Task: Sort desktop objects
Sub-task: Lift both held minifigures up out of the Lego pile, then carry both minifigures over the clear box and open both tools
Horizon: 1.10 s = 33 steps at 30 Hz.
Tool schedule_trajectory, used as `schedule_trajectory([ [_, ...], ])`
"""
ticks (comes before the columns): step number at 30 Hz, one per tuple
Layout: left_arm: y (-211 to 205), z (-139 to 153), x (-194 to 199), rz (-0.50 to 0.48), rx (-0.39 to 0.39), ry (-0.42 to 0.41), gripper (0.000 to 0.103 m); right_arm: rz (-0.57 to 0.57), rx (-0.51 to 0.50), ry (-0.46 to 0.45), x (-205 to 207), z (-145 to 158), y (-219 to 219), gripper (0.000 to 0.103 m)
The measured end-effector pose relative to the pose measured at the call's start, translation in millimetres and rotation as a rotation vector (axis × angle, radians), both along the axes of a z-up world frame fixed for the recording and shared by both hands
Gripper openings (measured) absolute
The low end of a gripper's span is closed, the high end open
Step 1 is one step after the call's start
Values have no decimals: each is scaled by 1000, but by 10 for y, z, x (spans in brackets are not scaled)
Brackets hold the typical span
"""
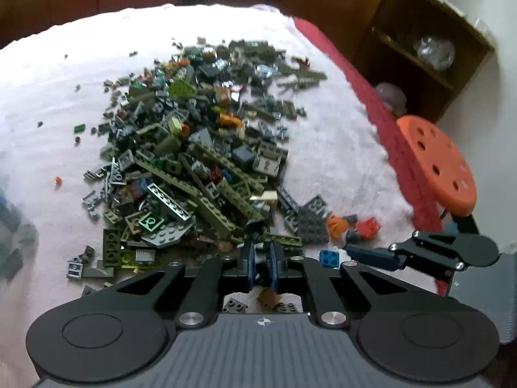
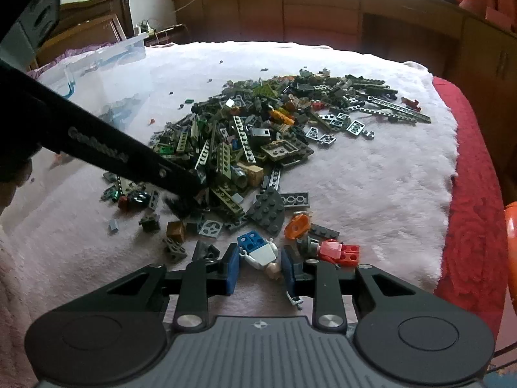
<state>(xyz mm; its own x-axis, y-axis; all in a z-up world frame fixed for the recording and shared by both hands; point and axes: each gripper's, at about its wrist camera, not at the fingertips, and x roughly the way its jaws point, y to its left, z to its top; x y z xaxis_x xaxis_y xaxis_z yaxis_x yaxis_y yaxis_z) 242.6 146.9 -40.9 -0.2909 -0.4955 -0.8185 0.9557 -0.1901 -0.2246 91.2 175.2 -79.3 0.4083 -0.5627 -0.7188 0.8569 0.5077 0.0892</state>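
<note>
1. Left wrist view showed the left gripper [image 1: 261, 258] with its blue pads nearly together at the near edge of the brick pile [image 1: 194, 148]; whether it held a piece could not be told
2. Right gripper [image 2: 261, 266] stood spread wide around a white minifigure [image 2: 263, 255], not touching it
3. Pile lay on a white fluffy blanket [image 2: 371, 177], a clear plastic bin [image 2: 106, 64] to its left

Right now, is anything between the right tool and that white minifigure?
No. The right tool is open, and the white minifigure lies between its fingers; only a blue brick touches its far end.
</note>
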Motion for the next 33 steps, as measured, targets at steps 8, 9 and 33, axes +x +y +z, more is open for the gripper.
schedule_trajectory([
  [8,-79,-159,-76,24,47,-104,50,-5,-4,-15,-17,93,26,30],
  [9,-89,-184,-84,18,48,-106,51,-6,-1,-15,-18,91,29,30],
  [33,345,483,124,114,-126,-35,25,-41,-71,-47,-115,429,52,30],
])
